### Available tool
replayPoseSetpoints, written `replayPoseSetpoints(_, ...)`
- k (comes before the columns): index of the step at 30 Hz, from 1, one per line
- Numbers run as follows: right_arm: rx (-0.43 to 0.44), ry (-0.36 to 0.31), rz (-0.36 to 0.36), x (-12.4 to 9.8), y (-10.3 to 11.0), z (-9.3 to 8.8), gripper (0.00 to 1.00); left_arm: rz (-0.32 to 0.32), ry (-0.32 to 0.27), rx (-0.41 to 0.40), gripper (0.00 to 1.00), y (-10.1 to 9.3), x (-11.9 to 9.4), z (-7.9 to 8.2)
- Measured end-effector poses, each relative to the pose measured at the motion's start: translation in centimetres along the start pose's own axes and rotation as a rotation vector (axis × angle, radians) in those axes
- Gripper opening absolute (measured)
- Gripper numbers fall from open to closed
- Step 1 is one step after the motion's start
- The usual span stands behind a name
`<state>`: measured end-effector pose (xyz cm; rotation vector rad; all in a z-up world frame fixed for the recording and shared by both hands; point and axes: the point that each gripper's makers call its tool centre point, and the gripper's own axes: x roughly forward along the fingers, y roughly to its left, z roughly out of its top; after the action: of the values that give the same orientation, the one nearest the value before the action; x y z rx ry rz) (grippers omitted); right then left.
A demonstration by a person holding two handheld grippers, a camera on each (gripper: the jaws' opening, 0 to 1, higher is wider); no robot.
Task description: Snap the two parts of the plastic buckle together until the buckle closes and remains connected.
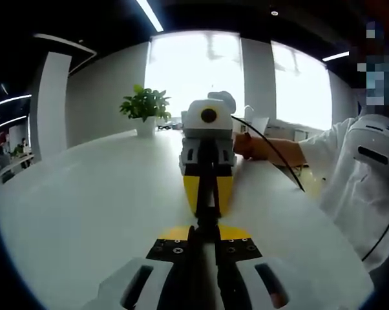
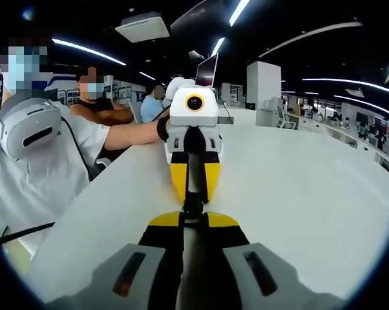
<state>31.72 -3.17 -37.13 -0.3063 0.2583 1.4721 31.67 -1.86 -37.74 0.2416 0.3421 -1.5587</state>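
L and R grippers face each other nose to nose above the white table (image 1: 84, 194). L gripper (image 1: 206, 236): jaws pressed together on a thin dark piece, presumably the buckle (image 1: 207, 206). R gripper (image 2: 193, 216): jaws likewise clamped on its end. Buckle closure: cannot tell. Potted plant (image 1: 145, 106) at far table edge.

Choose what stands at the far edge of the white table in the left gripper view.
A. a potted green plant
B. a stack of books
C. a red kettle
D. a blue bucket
A: a potted green plant in a white pot stands on the white table.
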Motion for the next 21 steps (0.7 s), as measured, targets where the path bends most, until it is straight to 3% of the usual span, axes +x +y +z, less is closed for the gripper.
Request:
replayPoseSetpoints(20,-0.009,0.009,-0.056,0.61,-0.66,0.20,0.06,0.034,0.008,-0.017,0.07,0.65,-0.08,-0.04)
replayPoseSetpoints(21,-0.009,0.051,-0.058,0.63,-0.40,-0.50,0.06,0.037,0.008,-0.023,0.07,0.59,0.14,-0.03)
